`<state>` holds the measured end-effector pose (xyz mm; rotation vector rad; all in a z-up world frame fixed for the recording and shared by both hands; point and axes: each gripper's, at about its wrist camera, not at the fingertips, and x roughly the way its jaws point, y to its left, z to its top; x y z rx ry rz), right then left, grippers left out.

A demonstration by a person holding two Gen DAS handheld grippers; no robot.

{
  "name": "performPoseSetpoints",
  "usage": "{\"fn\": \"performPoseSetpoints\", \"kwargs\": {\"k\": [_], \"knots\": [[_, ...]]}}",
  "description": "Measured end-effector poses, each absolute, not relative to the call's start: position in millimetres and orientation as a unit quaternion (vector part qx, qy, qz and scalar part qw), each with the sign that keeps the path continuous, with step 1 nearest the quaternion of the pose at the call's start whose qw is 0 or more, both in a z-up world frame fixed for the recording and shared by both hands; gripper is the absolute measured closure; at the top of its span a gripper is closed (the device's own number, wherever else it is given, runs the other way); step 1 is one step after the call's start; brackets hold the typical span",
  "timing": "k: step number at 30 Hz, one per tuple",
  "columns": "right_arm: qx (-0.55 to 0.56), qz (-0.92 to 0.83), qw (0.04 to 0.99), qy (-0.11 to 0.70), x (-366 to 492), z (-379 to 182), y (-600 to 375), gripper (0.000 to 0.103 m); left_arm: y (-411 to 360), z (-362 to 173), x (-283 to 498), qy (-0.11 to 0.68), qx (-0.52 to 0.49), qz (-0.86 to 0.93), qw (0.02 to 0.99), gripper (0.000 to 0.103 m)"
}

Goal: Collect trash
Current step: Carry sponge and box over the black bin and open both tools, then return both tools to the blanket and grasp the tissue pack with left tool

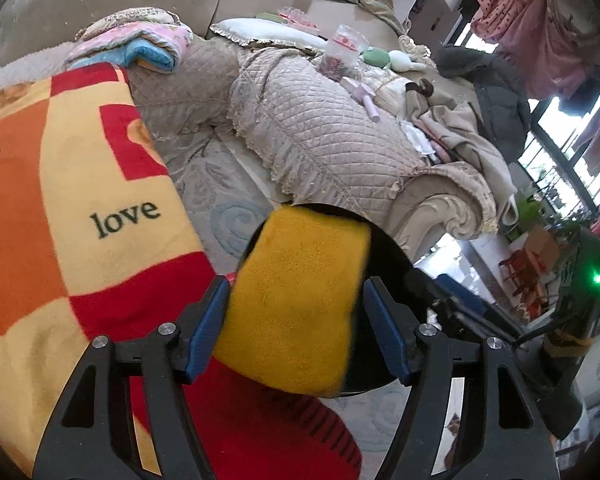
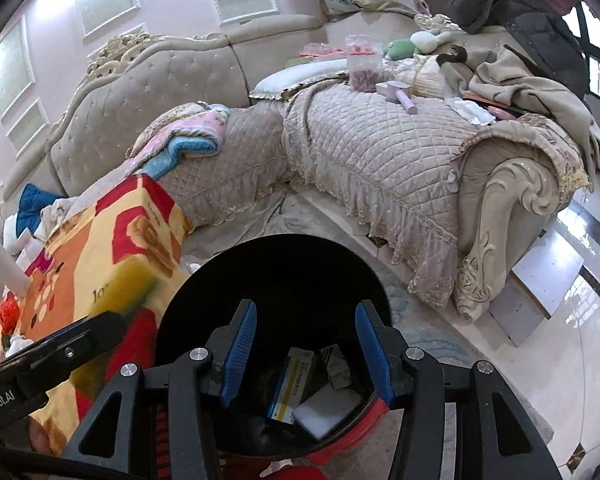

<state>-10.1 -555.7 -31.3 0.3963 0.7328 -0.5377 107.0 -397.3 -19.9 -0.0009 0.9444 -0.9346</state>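
A yellow fuzzy sponge-like block [image 1: 296, 304], blurred, sits between the blue pads of my left gripper [image 1: 296, 292], just over the round black bin [image 1: 388, 248]. The left pad is at its edge; a thin gap shows at the right pad, so the jaws stand open around it. My right gripper [image 2: 306, 320] hangs open over the same bin [image 2: 276, 264] with nothing between its fingers. Inside the bin lie a yellow and blue box [image 2: 292, 384], a white foam block [image 2: 328, 412] and a small packet [image 2: 338, 364].
A red, orange and yellow "love" blanket [image 1: 84, 200] lies to the left of the bin. Behind it is a quilted beige sofa [image 2: 372, 148] holding a plastic bag [image 2: 364, 68], a lilac scoop [image 2: 398, 98], tissues [image 2: 474, 112] and clothes. Shiny tile floor [image 2: 560, 344] lies to the right.
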Motion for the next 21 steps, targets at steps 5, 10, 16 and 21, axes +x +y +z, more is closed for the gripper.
{"fn": "performPoseSetpoints", "kwargs": {"k": [5,10,16,21], "knots": [[0.186,-0.260,0.882,0.347,-11.7,-30.4,-554.3,0.053,-401.5,-20.9,104.9,0.444,0.004,-0.435,0.783,0.023],[0.197,-0.263,0.882,0.339,-12.6,-28.3,-556.1,0.053,-385.8,-13.5,110.5,0.436,-0.012,-0.411,0.800,0.023],[0.196,-0.223,0.897,0.328,1.5,-19.3,-528.3,0.053,-324.6,10.0,110.3,0.398,-0.047,-0.360,0.842,0.023],[0.156,-0.130,0.921,0.334,26.7,-14.3,-468.9,0.053,-240.7,29.1,110.8,0.362,-0.045,-0.302,0.881,0.023]]}}
